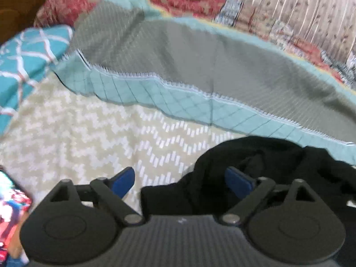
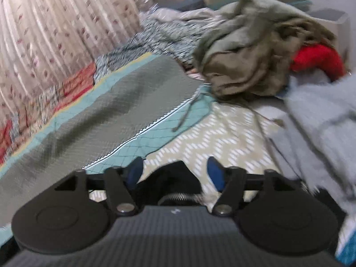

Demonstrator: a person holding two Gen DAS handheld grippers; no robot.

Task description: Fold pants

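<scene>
Blue fingers of the left gripper are spread apart, clamped on nothing, above the black pants, bunched on the chevron bedsheet; the right gripper is likewise held apart over the pants, beside a teal-edged grey quilt and piled clothes

**Where Things Lay on the Bed**

The pants lay on the bed sheet, under and between the fingers of the left gripper. Behind the pants a quilt was spread across the bed. A pillow sat to the left of the quilt. A curtain hung behind the bed. In the right wrist view, part of the pants lay between the fingers of the right gripper. A pile of clothes sat further back on the right, beside the quilt.
</scene>
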